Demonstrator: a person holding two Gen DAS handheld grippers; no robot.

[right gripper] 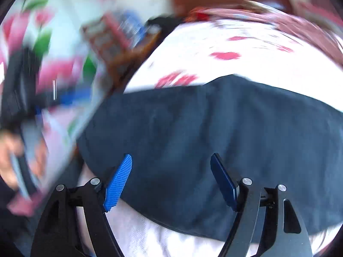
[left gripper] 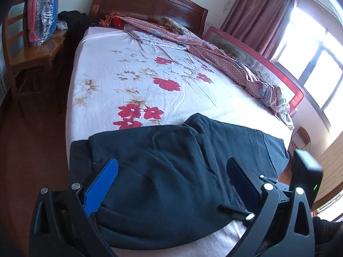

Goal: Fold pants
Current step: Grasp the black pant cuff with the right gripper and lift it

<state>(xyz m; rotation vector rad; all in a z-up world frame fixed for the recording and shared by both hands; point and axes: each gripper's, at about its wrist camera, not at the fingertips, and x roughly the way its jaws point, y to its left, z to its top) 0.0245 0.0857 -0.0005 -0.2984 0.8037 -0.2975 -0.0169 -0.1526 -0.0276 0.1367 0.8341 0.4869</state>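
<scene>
Dark navy pants [left gripper: 171, 167] lie spread across the near end of the bed, wrinkled, with one part reaching over the bed's left edge. My left gripper [left gripper: 173, 169] is open just above them, with nothing between its blue pads. In the right wrist view the same pants [right gripper: 214, 128] fill the middle. My right gripper [right gripper: 171, 165] is open over their near edge and holds nothing. The right wrist view is heavily motion-blurred.
The bed has a white sheet with red flowers [left gripper: 137, 81]. A pink patterned quilt [left gripper: 214, 49] lies bunched along the far right side by a red bed rail [left gripper: 289, 81]. A wooden chair [left gripper: 32, 49] with a plastic bag stands left. The other gripper's body [left gripper: 308, 175] shows at right.
</scene>
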